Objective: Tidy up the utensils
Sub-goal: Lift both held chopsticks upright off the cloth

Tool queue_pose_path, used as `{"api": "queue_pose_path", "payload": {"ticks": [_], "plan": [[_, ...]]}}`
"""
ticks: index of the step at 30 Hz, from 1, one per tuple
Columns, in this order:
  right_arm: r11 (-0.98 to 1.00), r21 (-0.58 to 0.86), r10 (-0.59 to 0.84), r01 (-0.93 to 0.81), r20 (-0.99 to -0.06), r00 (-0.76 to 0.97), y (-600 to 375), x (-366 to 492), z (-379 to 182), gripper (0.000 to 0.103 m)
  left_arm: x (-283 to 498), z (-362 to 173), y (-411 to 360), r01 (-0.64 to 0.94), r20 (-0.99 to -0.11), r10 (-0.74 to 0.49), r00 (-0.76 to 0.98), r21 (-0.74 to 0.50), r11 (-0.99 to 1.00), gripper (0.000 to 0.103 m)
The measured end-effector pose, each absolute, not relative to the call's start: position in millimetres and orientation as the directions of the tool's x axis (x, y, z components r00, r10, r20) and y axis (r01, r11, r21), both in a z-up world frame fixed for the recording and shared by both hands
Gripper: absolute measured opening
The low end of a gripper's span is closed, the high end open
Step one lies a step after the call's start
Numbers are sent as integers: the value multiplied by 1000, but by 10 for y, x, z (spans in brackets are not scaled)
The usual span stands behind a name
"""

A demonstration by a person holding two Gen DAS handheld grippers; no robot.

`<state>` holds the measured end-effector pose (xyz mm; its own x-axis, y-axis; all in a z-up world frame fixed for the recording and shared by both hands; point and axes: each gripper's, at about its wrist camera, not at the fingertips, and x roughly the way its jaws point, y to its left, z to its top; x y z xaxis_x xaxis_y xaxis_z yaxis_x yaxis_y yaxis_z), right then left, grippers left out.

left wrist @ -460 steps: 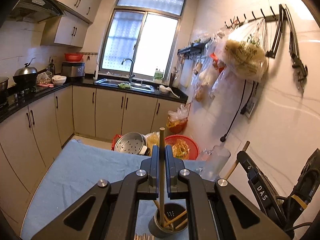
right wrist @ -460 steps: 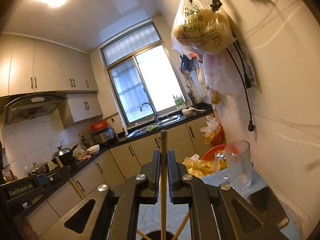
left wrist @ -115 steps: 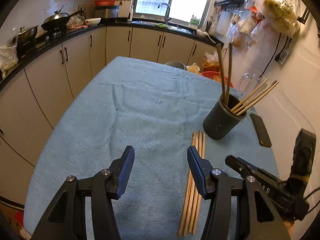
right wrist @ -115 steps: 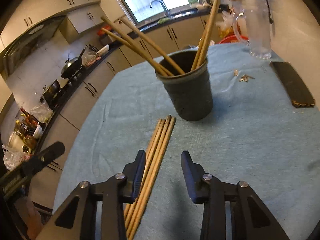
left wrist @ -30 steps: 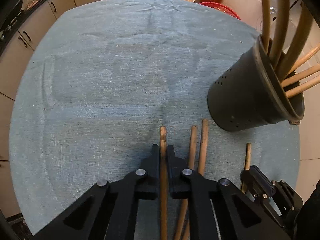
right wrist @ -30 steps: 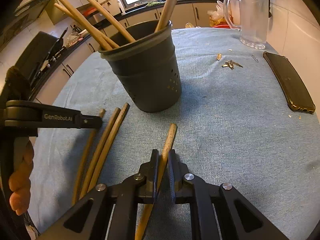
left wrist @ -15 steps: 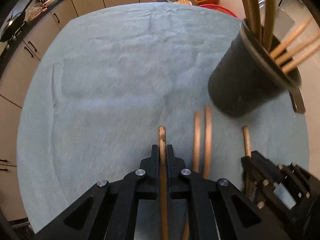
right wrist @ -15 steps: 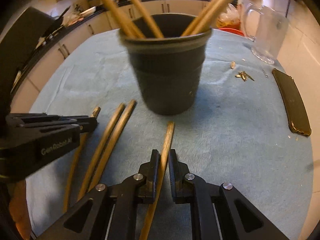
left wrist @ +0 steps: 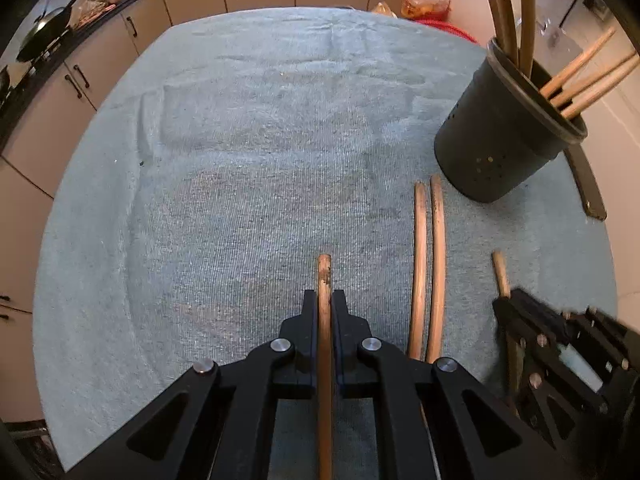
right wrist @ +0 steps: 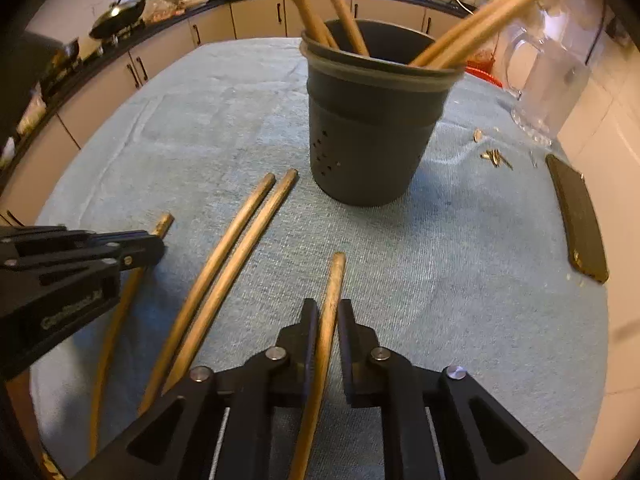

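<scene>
In the left wrist view, the left gripper (left wrist: pixel 325 312) sits at lower centre, its jaws clamped on a chopstick (left wrist: pixel 324 280) whose tip pokes out just past the fingertips, pointing up the frame. The dark utensil holder (left wrist: pixel 496 152) stands at upper right on the blue cloth (left wrist: pixel 240 160), with several chopsticks already leaning in it. From this gripper the holder lies up and to the right, so the held stick's long axis runs past the holder's left side rather than at it. Two loose chopsticks (left wrist: pixel 430 260) lie side by side between the gripper and the holder, their far ends just short of its base. At lower right the right gripper (left wrist: pixel 508 304) grips another stick.

In the right wrist view, the right gripper (right wrist: pixel 328 320) is at lower centre, closed on its own chopstick (right wrist: pixel 334 284), which leans slightly right toward the holder (right wrist: pixel 372 120) at upper centre. The holder is almost straight ahead here, so the right hand looks the nearer and better aligned. The pair of loose sticks (right wrist: pixel 240 240) lies to the left, and the left gripper (right wrist: pixel 156 246) enters at mid-left. A black phone (right wrist: pixel 576 220) lies at the right edge.
</scene>
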<state>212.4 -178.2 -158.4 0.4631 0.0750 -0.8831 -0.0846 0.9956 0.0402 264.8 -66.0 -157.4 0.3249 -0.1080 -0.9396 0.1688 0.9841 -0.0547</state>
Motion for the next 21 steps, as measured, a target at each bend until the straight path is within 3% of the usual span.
{"api": "queue_pose_path", "payload": {"ticks": [6, 15, 21], "plan": [[992, 127, 118, -22, -829, 547, -2031, 1925, -1467, 9, 2394, -1463, -416, 145, -913, -168, 371, -122, 982, 7], [994, 51, -16, 99, -816, 578, -2618, 2141, -1510, 8, 2156, -1118, -287, 150, -898, -197, 394, -149, 977, 7], [991, 58, -24, 122, -814, 580, -2858, 2325, -1627, 8, 2129, -1093, -204, 143, -886, -228, 404, -186, 972, 7]]}}
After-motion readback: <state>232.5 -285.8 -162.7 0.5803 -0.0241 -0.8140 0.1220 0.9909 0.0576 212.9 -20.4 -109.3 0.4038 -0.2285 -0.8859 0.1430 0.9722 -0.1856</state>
